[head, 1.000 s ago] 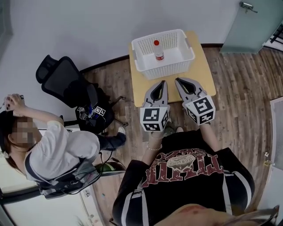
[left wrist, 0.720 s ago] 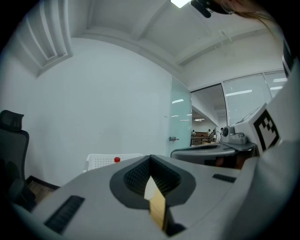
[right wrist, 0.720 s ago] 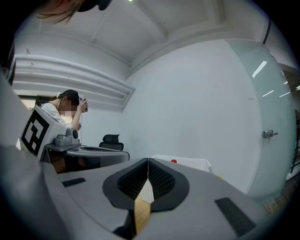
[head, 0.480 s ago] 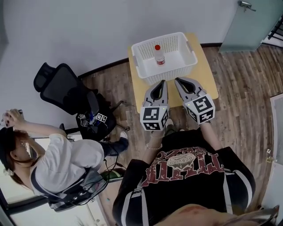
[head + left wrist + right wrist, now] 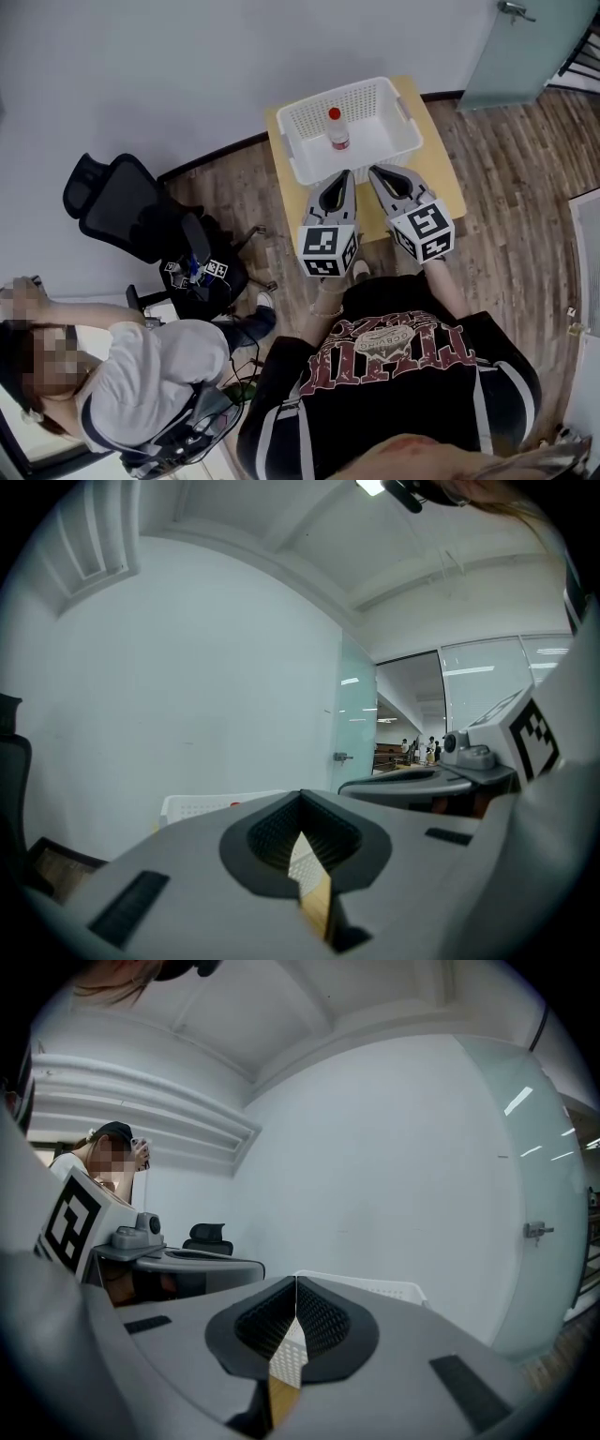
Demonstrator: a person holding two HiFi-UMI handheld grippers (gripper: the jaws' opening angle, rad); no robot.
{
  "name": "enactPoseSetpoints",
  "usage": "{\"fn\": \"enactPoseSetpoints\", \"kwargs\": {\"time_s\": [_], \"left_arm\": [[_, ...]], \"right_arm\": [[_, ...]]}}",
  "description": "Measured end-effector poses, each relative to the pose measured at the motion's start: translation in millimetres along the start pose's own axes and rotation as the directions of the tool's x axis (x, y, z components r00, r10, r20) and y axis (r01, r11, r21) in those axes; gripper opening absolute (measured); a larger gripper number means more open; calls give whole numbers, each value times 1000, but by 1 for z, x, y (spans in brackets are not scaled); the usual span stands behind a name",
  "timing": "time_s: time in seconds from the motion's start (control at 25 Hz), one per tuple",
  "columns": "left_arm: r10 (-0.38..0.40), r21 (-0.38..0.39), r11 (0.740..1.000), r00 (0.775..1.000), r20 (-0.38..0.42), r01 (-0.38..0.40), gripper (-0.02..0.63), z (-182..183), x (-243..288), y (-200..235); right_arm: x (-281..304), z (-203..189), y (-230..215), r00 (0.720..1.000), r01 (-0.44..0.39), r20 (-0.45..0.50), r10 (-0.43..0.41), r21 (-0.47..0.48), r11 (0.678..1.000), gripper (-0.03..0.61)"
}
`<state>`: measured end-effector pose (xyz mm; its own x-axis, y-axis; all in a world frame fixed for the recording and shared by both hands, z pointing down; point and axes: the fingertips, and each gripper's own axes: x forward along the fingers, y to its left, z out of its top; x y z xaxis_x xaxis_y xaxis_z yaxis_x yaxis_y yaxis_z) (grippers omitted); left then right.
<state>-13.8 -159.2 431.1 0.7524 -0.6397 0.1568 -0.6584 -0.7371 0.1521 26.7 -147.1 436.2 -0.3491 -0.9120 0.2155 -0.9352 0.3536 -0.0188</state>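
Here the left gripper (image 5: 343,178) and right gripper (image 5: 377,174) hovered side by side, jaws closed on nothing, near a white basket (image 5: 410,112). A red-capped bottle (image 5: 337,131) stood upright inside the basket on the surface (image 5: 441,178).

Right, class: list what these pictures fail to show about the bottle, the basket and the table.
- Bottle: in the head view its label is too small to read.
- Bottle again: in the right gripper view it is hidden behind the right gripper itself; only the basket rim shows.
- Table: in the head view its near edge is covered by the left gripper and the right gripper.
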Motion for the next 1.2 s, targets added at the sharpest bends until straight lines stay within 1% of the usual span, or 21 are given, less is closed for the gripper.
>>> {"fn": "enactPoseSetpoints", "kwargs": {"time_s": [0.36,0.6,0.84,1.08,1.2], "left_arm": [[-41,18,999,999,-16,41,44,0,20,26],[-56,19,998,998,-38,57,44,-6,25,34],[-46,12,999,998,-40,46,44,-5,29,40],[-20,-5,1000,999,-39,20,44,-5,39,46],[5,-11,1000,999,-38,-6,44,-4,46,47]], "right_arm": [[32,-3,-6,999,36,2,-36,22,999,17],[41,-8,-7,999,52,1,-52,46,998,17],[50,-8,-13,999,51,-6,-50,53,997,17],[60,-5,-21,1000,27,-10,-26,41,999,17],[64,-3,-29,1000,6,-14,-6,35,999,17]]}}
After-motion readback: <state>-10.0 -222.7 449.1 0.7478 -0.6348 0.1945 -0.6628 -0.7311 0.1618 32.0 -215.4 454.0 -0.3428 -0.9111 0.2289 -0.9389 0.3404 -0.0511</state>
